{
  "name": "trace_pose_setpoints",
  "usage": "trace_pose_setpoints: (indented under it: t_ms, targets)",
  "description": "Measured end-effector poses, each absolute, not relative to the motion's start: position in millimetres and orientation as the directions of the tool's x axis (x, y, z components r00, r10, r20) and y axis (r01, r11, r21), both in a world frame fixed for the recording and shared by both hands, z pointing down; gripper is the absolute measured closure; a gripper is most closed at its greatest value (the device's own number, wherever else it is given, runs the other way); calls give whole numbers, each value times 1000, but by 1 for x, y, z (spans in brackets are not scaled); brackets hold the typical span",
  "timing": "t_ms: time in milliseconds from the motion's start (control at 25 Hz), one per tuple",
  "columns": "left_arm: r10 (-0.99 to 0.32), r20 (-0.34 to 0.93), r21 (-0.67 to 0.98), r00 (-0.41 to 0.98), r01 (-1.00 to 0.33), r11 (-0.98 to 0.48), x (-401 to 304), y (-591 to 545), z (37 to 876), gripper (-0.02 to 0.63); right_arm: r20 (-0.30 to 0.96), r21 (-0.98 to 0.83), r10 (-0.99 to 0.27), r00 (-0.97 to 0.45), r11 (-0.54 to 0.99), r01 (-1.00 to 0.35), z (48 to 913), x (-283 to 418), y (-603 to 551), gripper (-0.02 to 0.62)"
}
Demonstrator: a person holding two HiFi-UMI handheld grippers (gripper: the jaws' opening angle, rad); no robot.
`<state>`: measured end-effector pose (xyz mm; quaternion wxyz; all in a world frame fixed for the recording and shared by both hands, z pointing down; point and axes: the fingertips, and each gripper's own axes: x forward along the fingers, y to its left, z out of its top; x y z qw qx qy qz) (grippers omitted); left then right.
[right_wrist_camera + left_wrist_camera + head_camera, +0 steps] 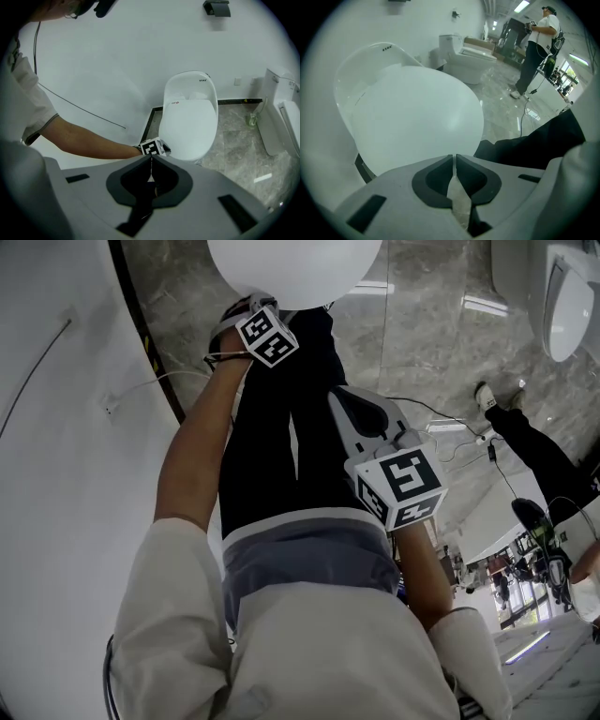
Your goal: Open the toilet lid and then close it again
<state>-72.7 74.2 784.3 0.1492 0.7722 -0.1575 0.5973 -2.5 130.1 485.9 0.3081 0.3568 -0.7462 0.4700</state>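
The white toilet (190, 117) stands against the wall with its oval lid (417, 122) down. In the head view the lid (292, 266) shows at the top edge. My left gripper (454, 157) points steeply down at the lid's near rim. Its jaws stand together and I see nothing between them. Its marker cube (267, 336) sits just below the lid, and also shows in the right gripper view (152, 147) beside the toilet's front. My right gripper (151, 158) hangs back from the toilet, shut and empty, its marker cube (398, 486) in front of my dark trousers.
A white wall (66, 427) with a thin cable (159, 381) runs along the left. More toilets (468, 58) (281, 122) stand on the marble floor (441, 343). A person (536, 47) stands further off, and a person's leg (534, 451) reaches in at the right.
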Motion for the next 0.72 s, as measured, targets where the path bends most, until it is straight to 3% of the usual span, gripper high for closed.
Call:
trace_pose_setpoints:
  t_ms: [520, 720]
  targets:
    - [24, 972, 151, 233, -544, -825, -76, 71, 782, 595, 781, -470, -287, -554, 314, -825, 473, -5, 122, 584]
    - [94, 954, 268, 284, -676, -686, -83, 78, 765, 598, 772, -461, -323, -548, 310, -832, 461, 0, 114, 584]
